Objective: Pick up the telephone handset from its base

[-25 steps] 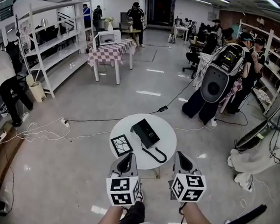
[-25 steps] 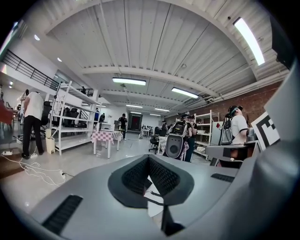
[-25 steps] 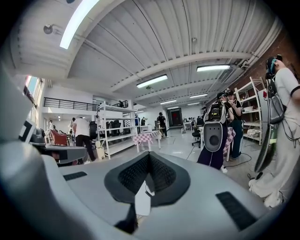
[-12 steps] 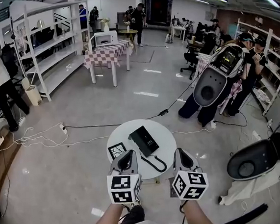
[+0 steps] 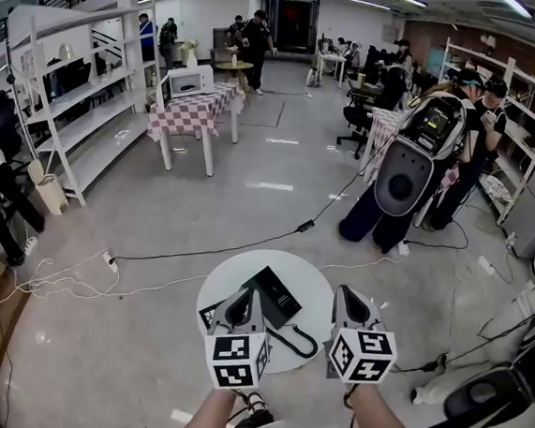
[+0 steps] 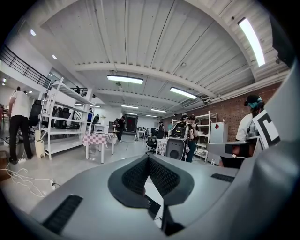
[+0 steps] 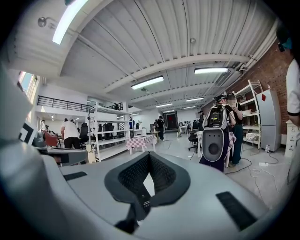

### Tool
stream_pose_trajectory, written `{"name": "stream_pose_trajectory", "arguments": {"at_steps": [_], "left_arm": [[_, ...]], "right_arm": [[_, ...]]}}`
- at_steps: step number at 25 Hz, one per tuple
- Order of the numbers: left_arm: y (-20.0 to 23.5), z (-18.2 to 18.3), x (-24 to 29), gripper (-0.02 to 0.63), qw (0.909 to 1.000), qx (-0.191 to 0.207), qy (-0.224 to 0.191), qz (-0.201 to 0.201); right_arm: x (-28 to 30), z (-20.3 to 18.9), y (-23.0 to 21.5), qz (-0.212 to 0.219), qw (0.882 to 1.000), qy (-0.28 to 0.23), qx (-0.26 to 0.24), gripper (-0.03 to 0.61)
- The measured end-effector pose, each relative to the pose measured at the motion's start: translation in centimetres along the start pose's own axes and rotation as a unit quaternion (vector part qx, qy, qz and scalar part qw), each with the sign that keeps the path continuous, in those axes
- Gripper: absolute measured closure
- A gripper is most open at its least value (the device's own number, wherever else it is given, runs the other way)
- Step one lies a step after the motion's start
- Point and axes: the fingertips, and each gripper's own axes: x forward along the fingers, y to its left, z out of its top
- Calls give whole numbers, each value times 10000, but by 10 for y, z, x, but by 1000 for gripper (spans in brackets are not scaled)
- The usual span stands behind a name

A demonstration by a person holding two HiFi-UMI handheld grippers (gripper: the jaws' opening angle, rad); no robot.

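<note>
Advanced over the table (image 5: 301,271), left gripper (image 5: 247,296) and right gripper (image 5: 343,293) flank the telephone (image 5: 277,294), fingers pressed together, empty.

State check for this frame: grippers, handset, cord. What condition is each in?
Left gripper: shut, empty.
Right gripper: shut, empty.
Handset: resting on base, untouched.
Cord: slack, looped on table.

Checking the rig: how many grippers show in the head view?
2: the left gripper overlaps the round table's near left, the right gripper its right edge. Neither holds anything.
</note>
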Motion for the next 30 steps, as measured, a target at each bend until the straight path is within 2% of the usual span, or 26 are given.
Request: {"name": "stream_pose_trajectory", "arguments": {"at_steps": [11,19,24,30], "left_arm": [[38,9,61,609,9996,-290,-23,-38],[65,27,102,609,9996,-255,-107,-51],[79,28,119,609,9997,-211,-74,40],[86,11,123,609,9993,-283,149,181]], "right_arm": [[67,14,-1,-84,9997,133,-165,554],[122,40,1,-72,9997,-55,-236,554],[143,36,-1,-42,9998,3,-214,554],[151,18,-3,10,9995,242,-196,554]]}}
